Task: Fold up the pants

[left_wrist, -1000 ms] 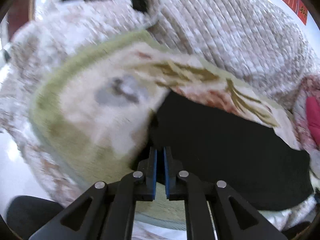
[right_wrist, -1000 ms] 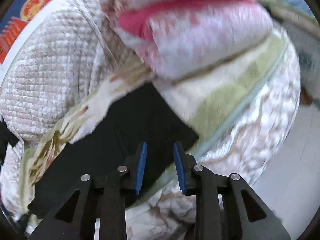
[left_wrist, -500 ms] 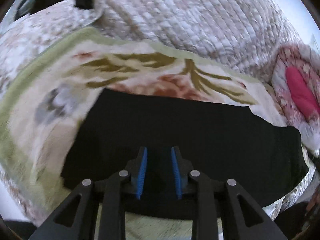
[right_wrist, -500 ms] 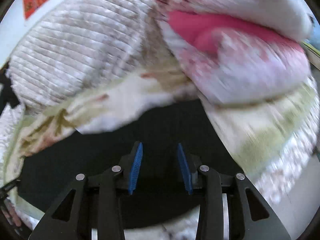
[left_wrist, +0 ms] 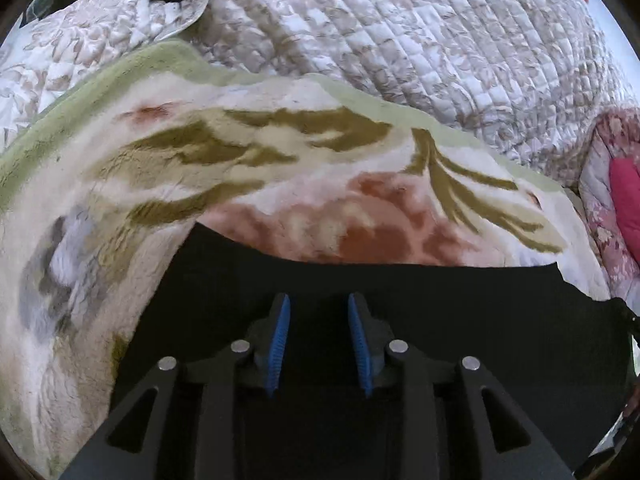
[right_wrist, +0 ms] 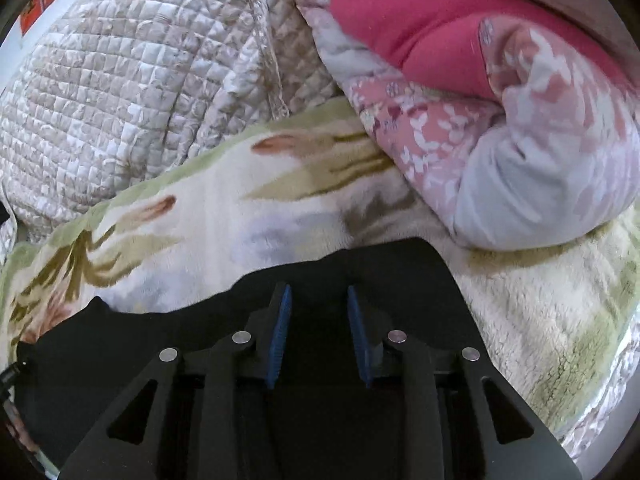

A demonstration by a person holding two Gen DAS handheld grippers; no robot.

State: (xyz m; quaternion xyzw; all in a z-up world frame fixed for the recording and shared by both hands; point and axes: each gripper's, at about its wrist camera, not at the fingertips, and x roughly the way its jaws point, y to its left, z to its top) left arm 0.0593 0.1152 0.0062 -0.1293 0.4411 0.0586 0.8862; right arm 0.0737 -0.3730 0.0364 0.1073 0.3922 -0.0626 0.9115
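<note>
Black pants lie flat on a floral fleece blanket, folded into a long dark strip. My left gripper is open and empty, its blue pads hovering over the pants near their left end. In the right wrist view the pants reach their right end by the blanket. My right gripper is open and empty over that end.
A quilted beige bedspread is heaped behind the blanket and also shows in the right wrist view. A pink floral duvet with a red lining is bundled at the right, close to the pants' end.
The left gripper went from shut to open and moved right, over the pants. The right gripper opened a little wider and swung left over the pants' right end.
</note>
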